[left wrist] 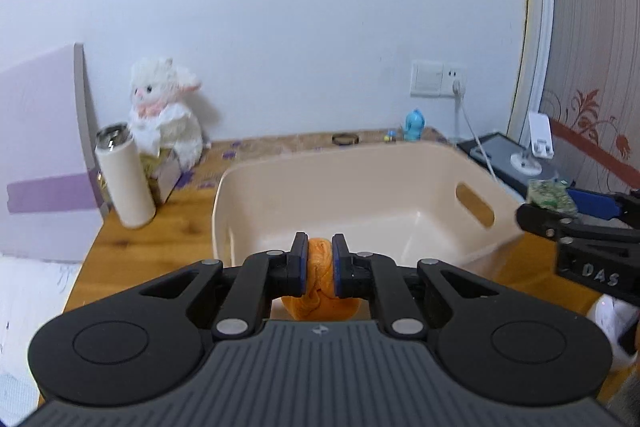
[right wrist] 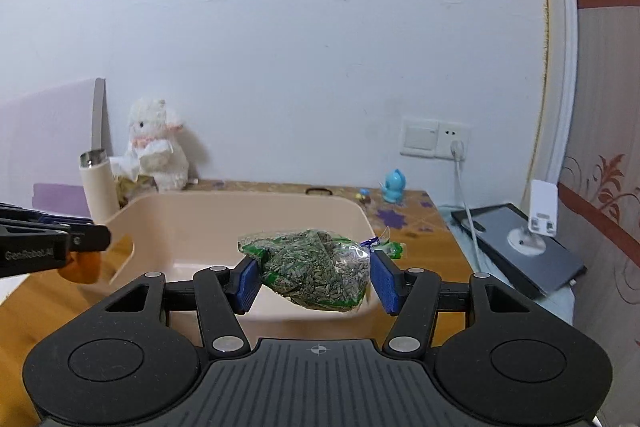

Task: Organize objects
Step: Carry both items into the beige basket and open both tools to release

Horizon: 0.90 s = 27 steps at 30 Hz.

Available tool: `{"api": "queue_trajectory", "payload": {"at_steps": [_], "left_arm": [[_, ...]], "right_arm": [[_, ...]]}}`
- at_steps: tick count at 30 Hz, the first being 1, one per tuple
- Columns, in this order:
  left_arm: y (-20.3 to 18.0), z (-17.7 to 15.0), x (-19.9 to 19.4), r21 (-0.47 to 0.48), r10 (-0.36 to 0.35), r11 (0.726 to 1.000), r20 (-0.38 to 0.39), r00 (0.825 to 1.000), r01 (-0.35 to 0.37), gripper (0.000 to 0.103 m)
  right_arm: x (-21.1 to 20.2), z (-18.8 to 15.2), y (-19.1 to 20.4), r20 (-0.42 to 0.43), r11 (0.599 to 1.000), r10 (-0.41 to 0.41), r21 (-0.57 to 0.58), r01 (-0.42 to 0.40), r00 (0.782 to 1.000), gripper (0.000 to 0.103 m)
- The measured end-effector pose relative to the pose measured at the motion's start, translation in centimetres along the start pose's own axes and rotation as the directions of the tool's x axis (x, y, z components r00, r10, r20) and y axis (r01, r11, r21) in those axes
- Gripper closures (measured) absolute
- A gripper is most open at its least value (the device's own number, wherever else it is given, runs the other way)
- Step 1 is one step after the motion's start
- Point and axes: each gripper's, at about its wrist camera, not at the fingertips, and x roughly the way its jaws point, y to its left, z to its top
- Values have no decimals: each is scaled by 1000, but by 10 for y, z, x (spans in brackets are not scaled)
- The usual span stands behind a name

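A beige plastic bin (left wrist: 360,163) with handle slots sits on the wooden table; it also shows in the right wrist view (right wrist: 224,203). My left gripper (left wrist: 320,259) is shut on an orange soft object (left wrist: 319,283), held at the bin's near rim. My right gripper (right wrist: 314,279) is closed on a clear bag of green-grey seeds (right wrist: 316,267), held above the bin's near right edge. The right gripper (left wrist: 536,217) with the bag (left wrist: 550,195) shows at the right of the left wrist view. The left gripper (right wrist: 96,239) shows at the left of the right wrist view.
A white plush toy (left wrist: 166,107), a cream thermos (left wrist: 124,179) and a tissue box (left wrist: 162,167) stand at the back left. A blue figurine (left wrist: 414,125) and a dark ring (left wrist: 345,138) lie behind the bin. A tablet (right wrist: 520,247) with a white stand (right wrist: 538,223) lies to the right.
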Motion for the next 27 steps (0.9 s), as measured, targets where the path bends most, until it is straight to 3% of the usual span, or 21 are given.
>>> {"api": "queue_trajectory", "payload": {"at_steps": [4, 14, 20, 22, 24, 26, 27], "left_arm": [[-8, 18, 29, 3, 13, 1000, -18, 1000, -13, 89], [-13, 14, 128, 2, 63, 998, -207, 976, -63, 89], [-15, 2, 150, 22, 69, 998, -287, 956, -66, 89], [-13, 2, 150, 14, 61, 998, -304, 951, -60, 87], [-11, 3, 147, 4, 55, 998, -307, 950, -56, 81], [-10, 6, 139, 0, 60, 998, -291, 955, -62, 50], [-9, 8, 134, -7, 61, 998, -278, 959, -66, 43]], "right_arm": [[22, 10, 5, -8, 1000, -2, 7, 2, 1000, 48], [86, 3, 15, -167, 999, -24, -30, 20, 986, 48], [104, -9, 16, -253, 999, -28, -46, 17, 967, 47], [104, -10, 17, -258, 998, -39, -55, 26, 965, 39], [98, -9, 17, -240, 998, -45, -61, 31, 970, 38], [91, -7, 15, -225, 998, -44, -57, 31, 973, 33], [87, -6, 15, -217, 998, -46, -55, 35, 975, 30]]}}
